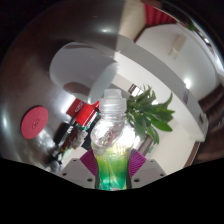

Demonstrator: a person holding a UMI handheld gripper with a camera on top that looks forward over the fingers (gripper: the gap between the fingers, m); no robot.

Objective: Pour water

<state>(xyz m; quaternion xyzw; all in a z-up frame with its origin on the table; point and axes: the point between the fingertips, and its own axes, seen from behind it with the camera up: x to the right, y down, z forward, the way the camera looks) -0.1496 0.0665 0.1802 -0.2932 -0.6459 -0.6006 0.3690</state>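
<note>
While the hand-held gripper [113, 160] pinches the bottle [113, 140], pouring looks pending; next probably needs a cup, none clearly visible.

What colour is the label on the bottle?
Green, with some yellow, on the clear bottle between the gripper fingers; the gripper view shows it.

Soft, even indoor light fills the room, brightest on the pale table [160, 75], while the far surroundings sink into dimness. The wide lens bends straight edges into curves towards the rim. The bottle [113, 140] close ahead shows glare on its clear upper part and looks slightly blurred.
</note>
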